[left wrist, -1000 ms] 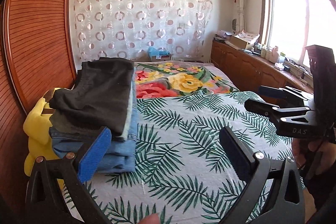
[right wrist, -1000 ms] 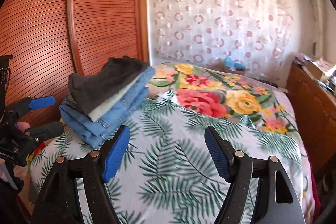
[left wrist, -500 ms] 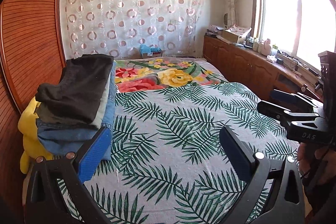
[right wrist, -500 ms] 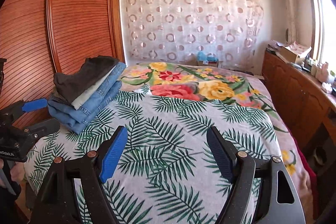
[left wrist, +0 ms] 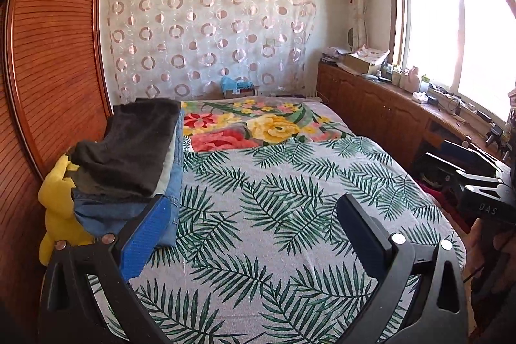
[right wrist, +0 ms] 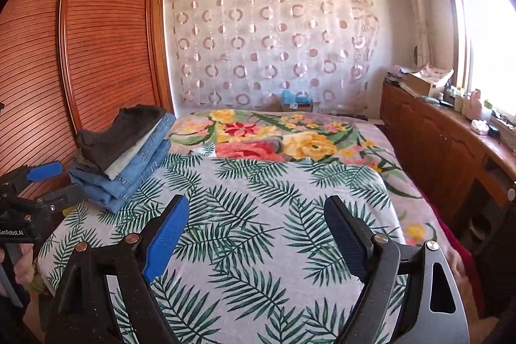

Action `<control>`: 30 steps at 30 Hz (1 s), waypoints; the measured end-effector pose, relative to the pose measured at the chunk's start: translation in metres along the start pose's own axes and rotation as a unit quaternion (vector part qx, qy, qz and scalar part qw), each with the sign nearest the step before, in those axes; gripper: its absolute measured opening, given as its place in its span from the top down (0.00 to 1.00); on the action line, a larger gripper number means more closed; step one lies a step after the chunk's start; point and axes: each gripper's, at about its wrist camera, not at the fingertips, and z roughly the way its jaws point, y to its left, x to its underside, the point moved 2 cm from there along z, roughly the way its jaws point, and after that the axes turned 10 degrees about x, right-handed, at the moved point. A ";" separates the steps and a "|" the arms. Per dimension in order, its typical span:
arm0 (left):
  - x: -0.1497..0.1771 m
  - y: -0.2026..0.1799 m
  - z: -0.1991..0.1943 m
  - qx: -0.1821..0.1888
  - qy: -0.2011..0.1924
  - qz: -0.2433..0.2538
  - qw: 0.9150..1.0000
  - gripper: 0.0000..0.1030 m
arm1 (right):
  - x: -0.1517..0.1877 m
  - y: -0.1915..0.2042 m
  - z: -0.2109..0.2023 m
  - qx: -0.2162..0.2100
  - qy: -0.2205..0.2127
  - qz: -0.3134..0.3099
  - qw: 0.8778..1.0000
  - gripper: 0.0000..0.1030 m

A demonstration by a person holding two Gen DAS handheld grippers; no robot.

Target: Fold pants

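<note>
Hovering with jaws apart and empty, the left gripper (left wrist: pixel 251 228) and right gripper (right wrist: pixel 256 231) are best lowered squarely onto the top pants (left wrist: pixel 129 147) of the stack.

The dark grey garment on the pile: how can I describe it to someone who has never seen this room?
Find the wooden slatted wardrobe along the left side of the bed. Beside it a pile of folded clothes lies on the palm-leaf cover. The dark grey garment is the top layer, above a whitish piece and blue jeans.
</note>
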 end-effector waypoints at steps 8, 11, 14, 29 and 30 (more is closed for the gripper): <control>-0.014 -0.002 -0.018 -0.002 -0.023 0.001 1.000 0.00 | 0.012 0.001 -0.028 0.019 -0.023 0.006 1.000 0.16; -0.018 -0.003 -0.024 -0.005 -0.030 0.003 1.000 0.00 | 0.014 0.002 -0.033 0.019 -0.029 0.012 0.999 0.16; -0.020 -0.004 -0.028 -0.006 -0.036 0.004 0.999 0.00 | 0.016 0.003 -0.033 0.020 -0.032 0.013 0.999 0.16; -0.020 -0.004 -0.030 -0.007 -0.039 0.001 0.999 0.00 | 0.017 -0.006 -0.026 0.021 -0.037 0.013 0.999 0.15; -0.020 -0.005 -0.031 -0.008 -0.039 0.002 0.999 0.00 | 0.017 -0.006 -0.025 0.021 -0.036 0.013 0.999 0.15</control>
